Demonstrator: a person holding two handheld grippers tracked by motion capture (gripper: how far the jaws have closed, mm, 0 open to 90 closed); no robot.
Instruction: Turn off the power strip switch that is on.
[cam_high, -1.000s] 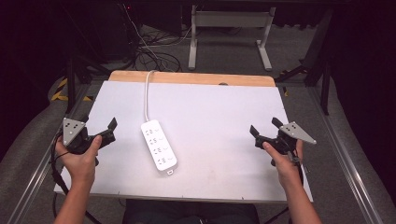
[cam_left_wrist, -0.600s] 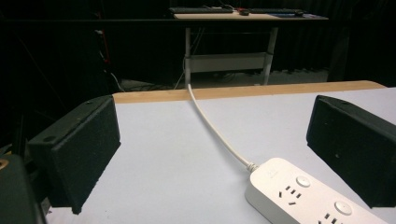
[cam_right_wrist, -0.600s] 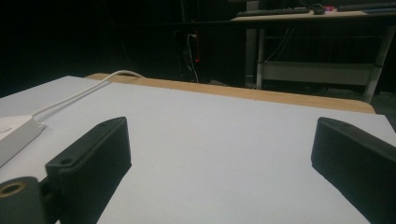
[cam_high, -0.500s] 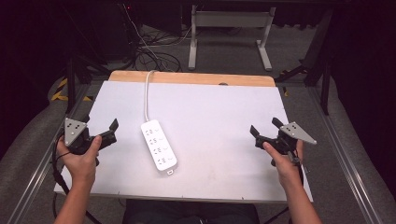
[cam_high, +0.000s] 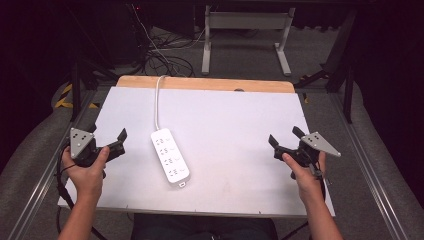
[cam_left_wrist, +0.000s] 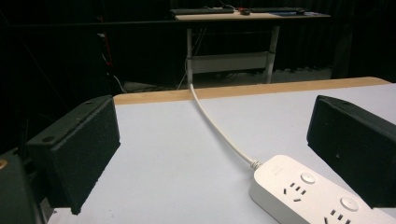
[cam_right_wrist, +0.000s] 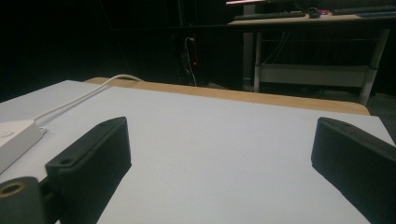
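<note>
A: Has anything moved since 1 second ago?

B: Almost nothing. Our 2 hands sit in the same spots, and the strip (cam_high: 170, 157) lies where it did. So we think the work has not started yet. We are just waiting at the sides.

A: Where is the strip?

B: It lies flat on the white table (cam_high: 235, 120), left of the middle and nearer to us. Its cord (cam_high: 158, 102) runs away from us and over the far wooden edge. It has 4 rows of holes on top.

A: How do we hold our left gripper (cam_high: 108, 142)?

B: Low, at the left edge of the table, aimed at the strip. Its jaws are wide apart with nothing in them. In the left gripper view the strip (cam_left_wrist: 317, 193) shows just ahead, near the jaw on that view's right, not touching.

A: And our right gripper (cam_high: 285, 139)?

B: It rests near the right edge, well apart from the strip. Its jaws are wide apart too, and they grip nothing. It points across the bare table top.
</note>
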